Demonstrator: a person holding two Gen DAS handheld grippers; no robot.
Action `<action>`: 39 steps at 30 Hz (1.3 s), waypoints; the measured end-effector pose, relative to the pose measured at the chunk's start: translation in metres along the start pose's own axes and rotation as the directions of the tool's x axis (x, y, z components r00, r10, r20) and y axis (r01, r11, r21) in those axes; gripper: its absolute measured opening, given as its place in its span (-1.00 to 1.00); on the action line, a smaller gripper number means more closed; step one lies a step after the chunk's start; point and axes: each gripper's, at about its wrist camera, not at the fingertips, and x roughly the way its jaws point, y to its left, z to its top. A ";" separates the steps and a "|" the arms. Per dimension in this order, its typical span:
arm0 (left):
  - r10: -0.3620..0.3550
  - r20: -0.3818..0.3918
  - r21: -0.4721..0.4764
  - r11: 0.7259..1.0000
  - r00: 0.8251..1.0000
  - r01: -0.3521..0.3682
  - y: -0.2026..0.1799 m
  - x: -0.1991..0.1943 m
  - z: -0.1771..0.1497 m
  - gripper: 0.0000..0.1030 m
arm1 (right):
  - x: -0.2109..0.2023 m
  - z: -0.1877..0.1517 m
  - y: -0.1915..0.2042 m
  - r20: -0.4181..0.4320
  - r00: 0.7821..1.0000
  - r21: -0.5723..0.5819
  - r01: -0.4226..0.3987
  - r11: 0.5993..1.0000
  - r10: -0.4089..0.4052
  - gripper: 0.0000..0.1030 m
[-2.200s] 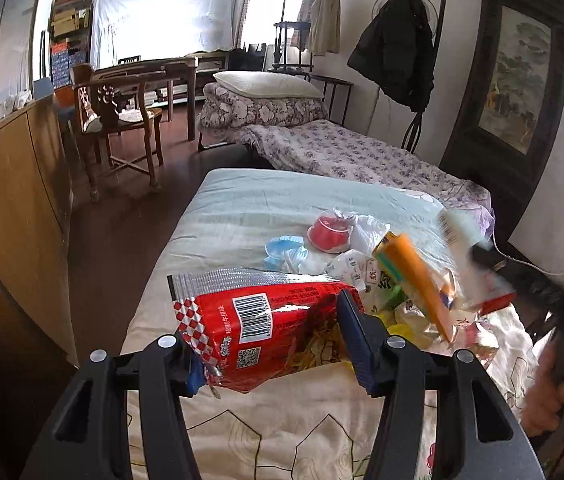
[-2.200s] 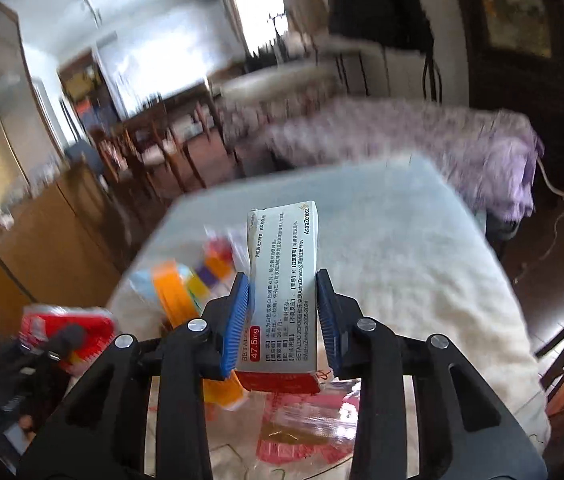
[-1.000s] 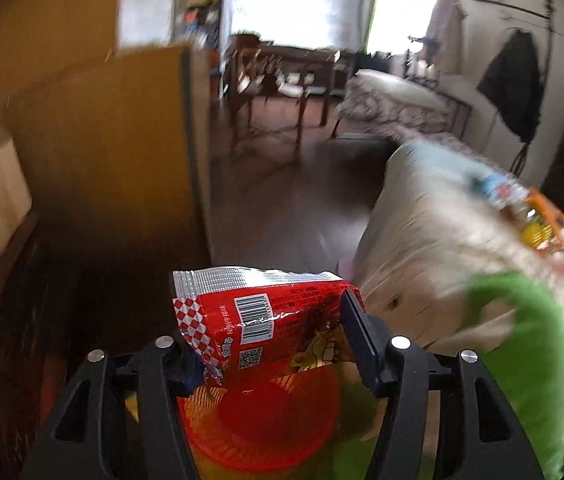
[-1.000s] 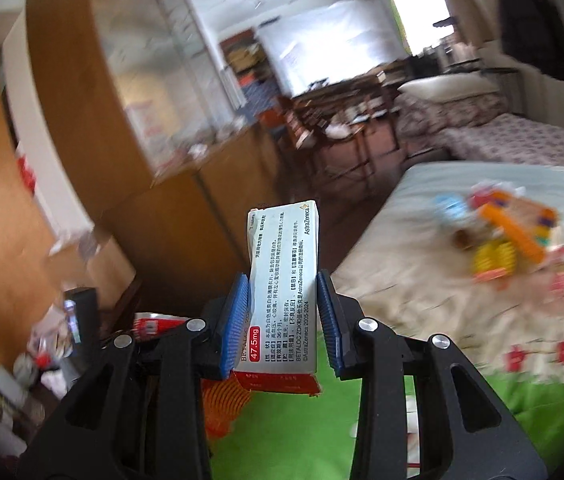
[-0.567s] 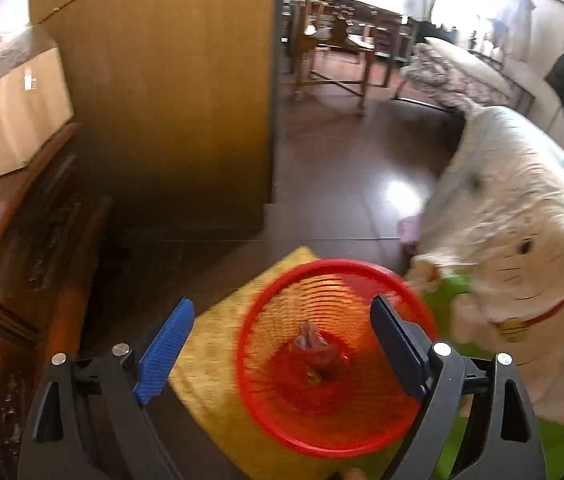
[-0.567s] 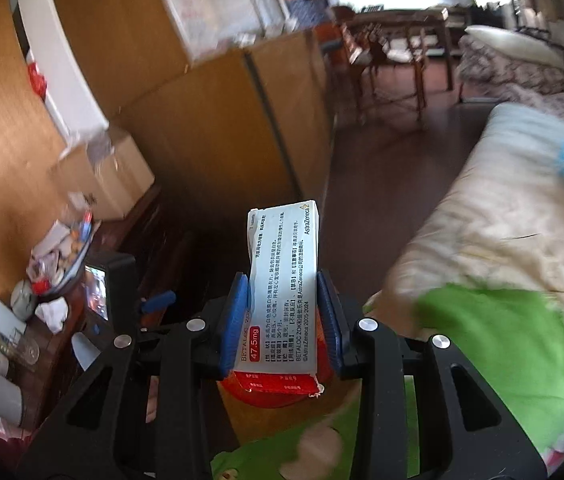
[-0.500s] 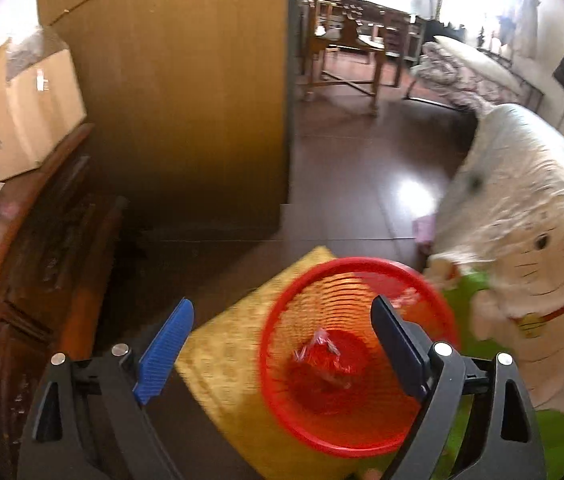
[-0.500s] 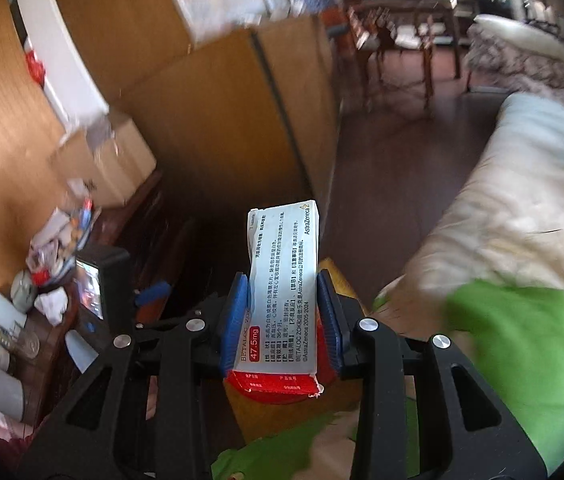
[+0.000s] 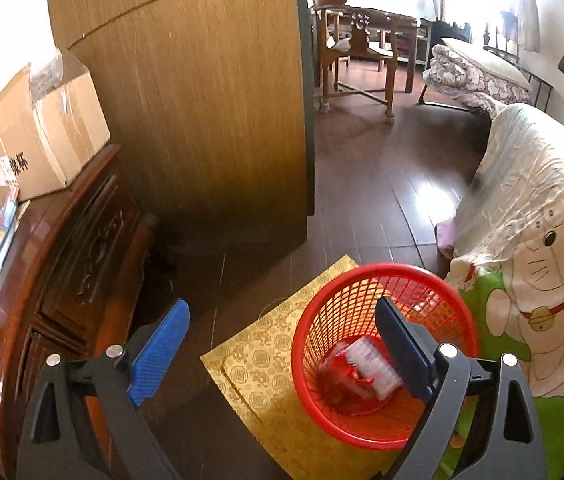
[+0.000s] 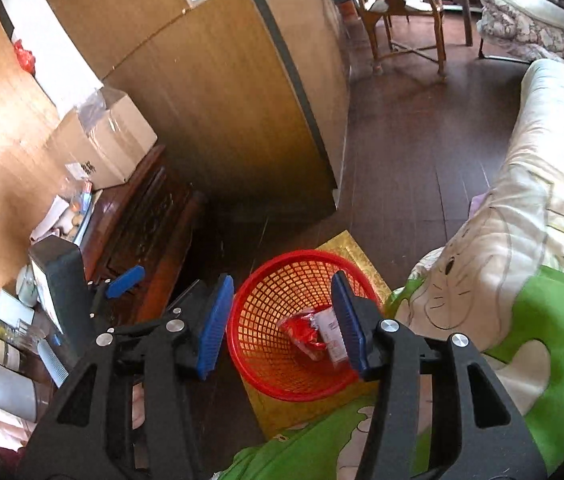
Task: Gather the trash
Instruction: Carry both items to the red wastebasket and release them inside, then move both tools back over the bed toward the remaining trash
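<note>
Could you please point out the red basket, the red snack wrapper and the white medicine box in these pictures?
red basket [image 9: 346, 292]: left wrist view, far mesh wall.
red snack wrapper [image 10: 302, 330]: right wrist view, crumpled middle.
white medicine box [image 9: 376, 366]: left wrist view, top face.

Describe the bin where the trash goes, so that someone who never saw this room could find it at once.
Look on the dark wooden floor between the carved cabinet and the bed. A yellow patterned mat lies there, and the bin stands on it. It is the only bright red thing on the floor: a round mesh basket, open on top, with a red wrapper and a white box inside.
</note>
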 end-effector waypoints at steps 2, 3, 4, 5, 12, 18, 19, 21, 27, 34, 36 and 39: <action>0.000 0.016 0.018 1.000 1.000 -0.001 -0.006 -0.007 0.003 0.79 | -0.013 -0.001 0.001 0.036 0.999 -0.007 0.006 1.000 -0.006 -0.01; 0.002 0.025 0.029 1.000 1.000 -0.003 -0.009 -0.012 0.004 0.79 | -0.016 0.000 0.003 0.047 0.999 -0.010 0.010 1.000 -0.010 -0.01; 0.005 0.038 0.045 0.999 0.999 -0.007 -0.014 -0.019 0.006 0.79 | -0.025 0.000 0.003 0.064 0.998 -0.015 0.017 1.000 -0.016 0.00; 0.006 0.051 0.056 0.998 0.999 -0.009 -0.018 -0.026 0.008 0.79 | -0.035 0.000 0.002 0.088 0.996 -0.022 0.029 0.999 -0.027 0.02; -0.019 0.141 0.124 0.992 0.990 0.002 -0.054 -0.075 0.022 0.81 | -0.094 -0.003 -0.017 0.220 0.973 0.012 0.062 0.998 -0.063 0.26; -0.060 0.220 0.213 0.977 0.974 0.012 -0.102 -0.121 0.029 0.87 | -0.150 -0.018 -0.047 0.326 0.937 0.068 0.108 0.992 -0.124 0.34; -0.067 0.227 0.224 0.975 0.972 0.015 -0.108 -0.126 0.029 0.88 | -0.160 -0.022 -0.053 0.344 0.929 0.078 0.118 0.990 -0.138 0.35; -0.085 0.246 0.258 0.966 0.966 0.020 -0.127 -0.139 0.030 0.88 | -0.174 -0.028 -0.063 0.369 0.916 0.096 0.132 0.987 -0.158 0.37; -0.141 0.268 0.350 0.936 0.953 0.040 -0.177 -0.165 0.029 0.88 | -0.212 -0.049 -0.097 0.425 0.882 0.160 0.147 0.976 -0.203 0.39; -0.203 0.282 0.434 0.899 0.938 0.064 -0.230 -0.180 0.032 0.88 | -0.240 -0.070 -0.144 0.457 0.847 0.269 0.158 0.950 -0.271 0.42; -0.222 0.279 0.459 0.886 0.935 0.073 -0.248 -0.181 0.033 0.88 | -0.246 -0.078 -0.158 0.459 0.836 0.306 0.167 0.937 -0.299 0.42; -0.239 0.281 0.491 0.868 0.930 0.075 -0.270 -0.180 0.033 0.88 | -0.254 -0.086 -0.181 0.456 0.821 0.365 0.179 0.914 -0.343 0.43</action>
